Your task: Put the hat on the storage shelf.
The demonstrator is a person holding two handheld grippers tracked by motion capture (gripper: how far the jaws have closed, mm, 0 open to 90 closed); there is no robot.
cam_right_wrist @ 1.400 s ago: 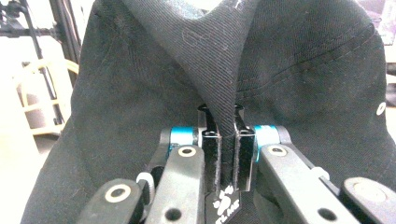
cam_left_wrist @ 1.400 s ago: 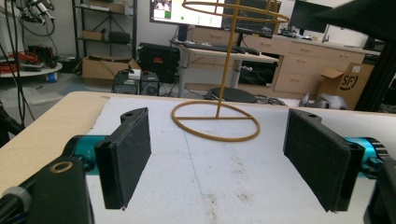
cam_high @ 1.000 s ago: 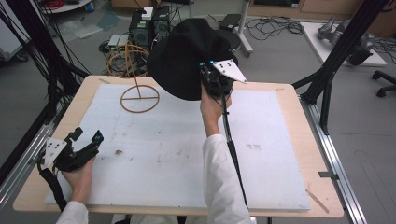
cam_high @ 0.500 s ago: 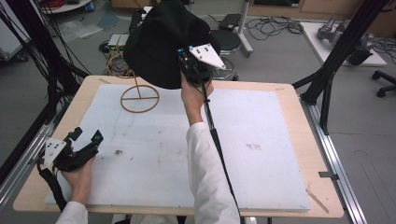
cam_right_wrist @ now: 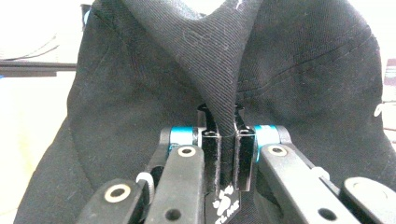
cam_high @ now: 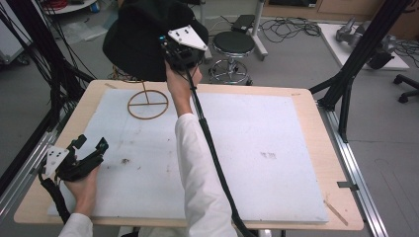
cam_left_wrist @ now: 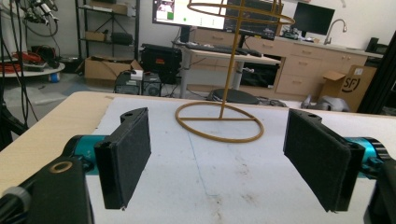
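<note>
A black fabric hat (cam_high: 136,42) hangs in the air over the table's far left, above a gold wire stand (cam_high: 145,91) with a ring base. My right gripper (cam_high: 173,54) is raised at the hat's right side and shut on a fold of its cloth. In the right gripper view the hat (cam_right_wrist: 224,60) is pinched between the jaws of that gripper (cam_right_wrist: 222,126). My left gripper (cam_high: 89,148) rests open at the front left. In its own view the left gripper (cam_left_wrist: 217,163) holds nothing and faces the stand (cam_left_wrist: 229,79).
A white mat (cam_high: 257,148) covers the wooden table (cam_high: 316,123). The right gripper's cable (cam_high: 212,158) trails down across the mat. A black stool (cam_high: 233,44) stands beyond the far edge, and black frame posts (cam_high: 346,84) flank the table.
My right gripper has carried the hat leftward and farther back, so it now hangs over the wire stand. The left gripper has stayed put.
</note>
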